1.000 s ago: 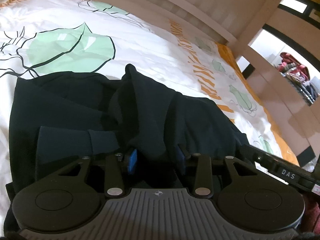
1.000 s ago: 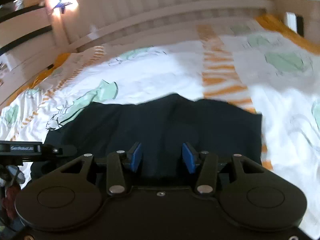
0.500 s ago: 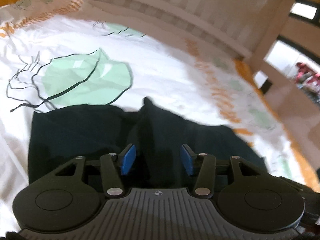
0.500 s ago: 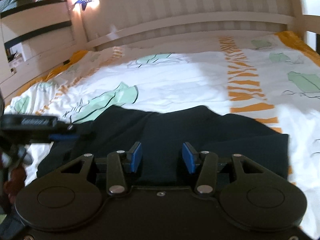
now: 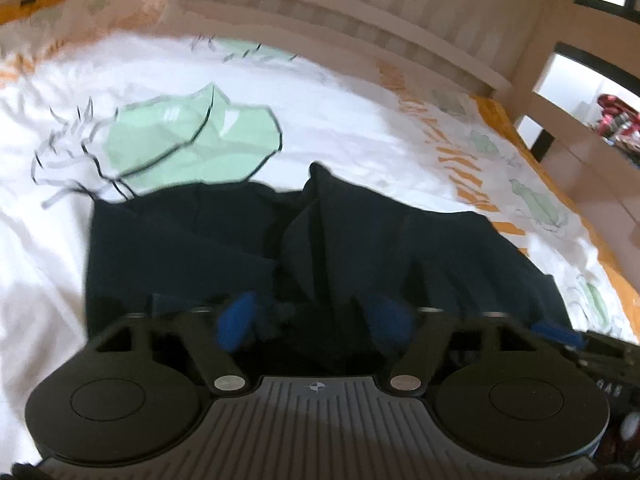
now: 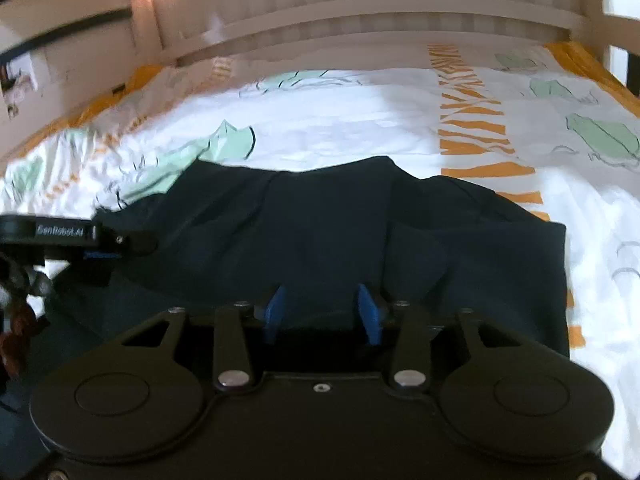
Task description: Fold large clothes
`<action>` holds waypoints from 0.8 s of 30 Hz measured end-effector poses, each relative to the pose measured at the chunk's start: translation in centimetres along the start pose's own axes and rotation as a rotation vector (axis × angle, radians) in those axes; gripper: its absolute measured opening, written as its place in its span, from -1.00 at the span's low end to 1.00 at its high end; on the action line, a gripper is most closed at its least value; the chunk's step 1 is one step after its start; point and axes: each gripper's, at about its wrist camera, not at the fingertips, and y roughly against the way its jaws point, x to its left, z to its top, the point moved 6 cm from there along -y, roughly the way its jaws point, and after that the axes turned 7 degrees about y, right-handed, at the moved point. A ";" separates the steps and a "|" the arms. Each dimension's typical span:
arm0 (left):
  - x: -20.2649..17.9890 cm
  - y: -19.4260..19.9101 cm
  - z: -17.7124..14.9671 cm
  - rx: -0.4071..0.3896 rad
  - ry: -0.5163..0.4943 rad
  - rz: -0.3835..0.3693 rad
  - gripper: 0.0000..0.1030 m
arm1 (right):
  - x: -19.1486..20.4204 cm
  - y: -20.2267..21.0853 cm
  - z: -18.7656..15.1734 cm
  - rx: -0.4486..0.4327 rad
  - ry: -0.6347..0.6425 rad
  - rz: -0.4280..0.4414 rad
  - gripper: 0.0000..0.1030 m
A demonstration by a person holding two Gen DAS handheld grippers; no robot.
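A dark navy garment lies rumpled and partly folded on the bed, with a raised peak at its far edge. My left gripper hovers at the garment's near edge. Its jaws are opening wide and its blue pads do not press on the cloth lying under and between them. In the right wrist view the same garment spreads across the sheet. My right gripper sits over its near edge, jaws parted and opening slightly, nothing pinched. The left gripper shows at the left there.
The bed sheet is white with green leaves and orange stripes. A pale slatted headboard runs along the far side, with a bed post and rail at the right. Shelves with clothes stand beyond it.
The left gripper's jaws have spread much wider over the dark cloth, and its view has tilted and blurred. The right gripper has stayed almost still, with its jaws about as far apart.
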 end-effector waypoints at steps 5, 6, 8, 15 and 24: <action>-0.8 4.5 -0.8 -0.038 -0.041 -0.031 0.78 | 0.1 3.2 -0.1 -0.040 -0.044 0.008 0.49; -0.9 5.4 -1.0 -0.036 -0.045 -0.039 0.83 | 0.1 4.1 -0.2 -0.048 -0.053 0.009 0.54; -1.2 7.3 -1.4 -0.039 -0.061 -0.032 0.86 | 0.1 5.5 -0.3 -0.055 -0.076 0.019 0.65; -1.1 12.6 -3.2 -0.027 -0.066 -0.011 0.88 | 0.0 10.4 -2.5 -0.025 -0.146 0.011 0.84; 1.6 16.3 -6.5 0.025 -0.040 0.042 0.92 | -0.9 15.8 -6.9 0.048 -0.185 -0.040 0.98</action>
